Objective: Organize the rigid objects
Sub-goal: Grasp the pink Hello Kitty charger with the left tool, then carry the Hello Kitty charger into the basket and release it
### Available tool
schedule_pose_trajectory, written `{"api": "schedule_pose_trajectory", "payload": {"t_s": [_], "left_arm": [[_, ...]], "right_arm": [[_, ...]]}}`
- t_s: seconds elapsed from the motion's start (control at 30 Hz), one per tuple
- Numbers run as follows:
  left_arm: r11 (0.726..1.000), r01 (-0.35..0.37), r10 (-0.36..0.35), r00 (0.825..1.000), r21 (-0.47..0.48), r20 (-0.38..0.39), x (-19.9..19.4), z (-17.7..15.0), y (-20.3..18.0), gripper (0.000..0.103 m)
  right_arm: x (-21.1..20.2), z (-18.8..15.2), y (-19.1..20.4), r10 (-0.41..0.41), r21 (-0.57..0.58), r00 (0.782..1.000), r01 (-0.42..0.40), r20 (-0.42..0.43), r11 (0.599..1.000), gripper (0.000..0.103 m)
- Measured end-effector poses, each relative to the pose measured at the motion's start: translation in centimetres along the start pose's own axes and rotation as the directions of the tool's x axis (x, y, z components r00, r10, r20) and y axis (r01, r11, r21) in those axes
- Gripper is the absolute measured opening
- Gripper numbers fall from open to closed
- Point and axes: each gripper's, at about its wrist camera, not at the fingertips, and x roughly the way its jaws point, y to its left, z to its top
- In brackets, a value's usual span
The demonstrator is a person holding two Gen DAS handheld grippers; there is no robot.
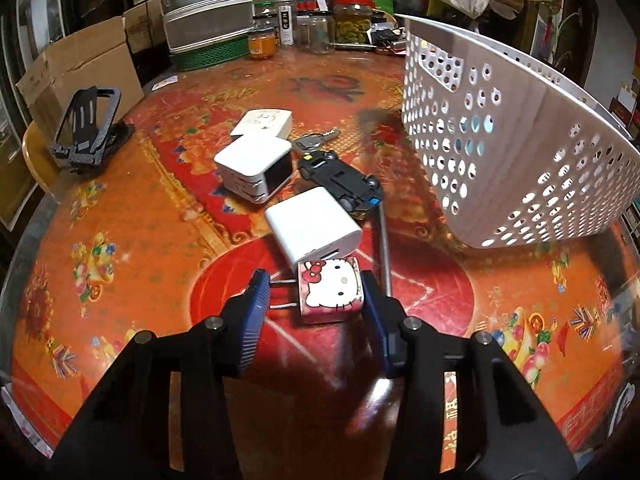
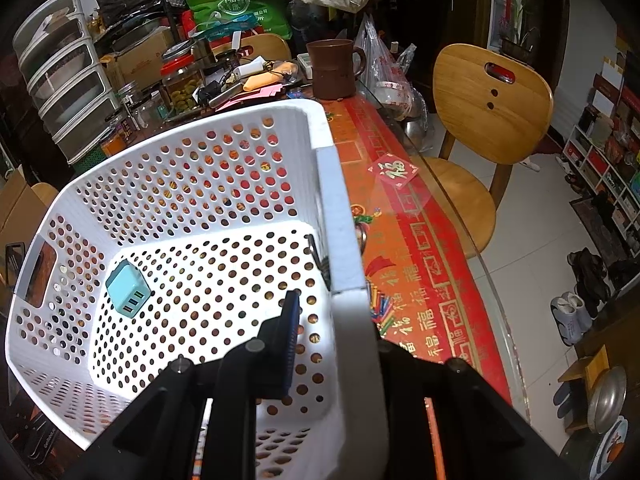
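Observation:
In the left wrist view my left gripper [image 1: 314, 292] is open around a Hello Kitty charger [image 1: 330, 294] lying on the table; the right pad touches its side and the left pad is by its prongs. Behind it lie a white charger [image 1: 312, 228], a black toy car [image 1: 340, 178], a white multi-port charger [image 1: 256, 166], a flat white adapter [image 1: 264, 122] and keys [image 1: 314, 140]. The white perforated basket [image 1: 516, 140] is tilted at the right. In the right wrist view my right gripper [image 2: 332, 320] is shut on the basket's wall [image 2: 340, 216]. A teal charger [image 2: 128, 288] lies inside.
A black phone stand [image 1: 90, 128] sits at the table's left edge. Jars [image 1: 352, 18], a drawer unit [image 1: 204, 4] and a cardboard box [image 1: 80, 68] crowd the far side. A brown mug [image 2: 334, 68] and a wooden chair [image 2: 488, 108] stand beyond the basket.

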Motion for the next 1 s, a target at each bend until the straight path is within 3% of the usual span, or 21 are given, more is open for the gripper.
{"api": "schedule_pose_trajectory", "payload": {"t_s": [0.17, 0.27, 0.37, 0.57, 0.8, 1.0], "left_arm": [[0.999, -0.044, 0.044, 0.998, -0.009, 0.049, -1.6, 0.1, 1.2, 0.043], [0.994, -0.106, 0.105, 0.990, 0.006, 0.089, -2.8, 0.8, 1.7, 0.043], [0.982, -0.183, 0.176, 0.975, 0.037, 0.138, -4.1, 2.1, 1.6, 0.043], [0.956, -0.281, 0.254, 0.938, 0.088, 0.236, -6.7, 6.5, 0.7, 0.043], [0.963, -0.234, 0.185, 0.935, 0.135, 0.302, -9.0, 11.8, -2.5, 0.043], [0.940, -0.253, 0.158, 0.916, 0.227, 0.369, -9.5, 13.9, -8.6, 0.043]], "right_arm": [[0.0, 0.0, 0.0, 0.000, 0.000, 1.000, 0.000, 0.000, 1.000, 0.018], [0.0, 0.0, 0.0, 0.000, 0.000, 1.000, 0.000, 0.000, 1.000, 0.017], [0.0, 0.0, 0.0, 0.000, -0.001, 1.000, 0.000, 0.001, 1.000, 0.018], [0.0, 0.0, 0.0, 0.002, -0.001, 1.000, -0.002, 0.001, 1.000, 0.018], [0.0, 0.0, 0.0, 0.001, -0.001, 1.000, -0.001, 0.001, 1.000, 0.017], [0.0, 0.0, 0.0, 0.001, -0.002, 1.000, -0.001, 0.001, 1.000, 0.017]]}}
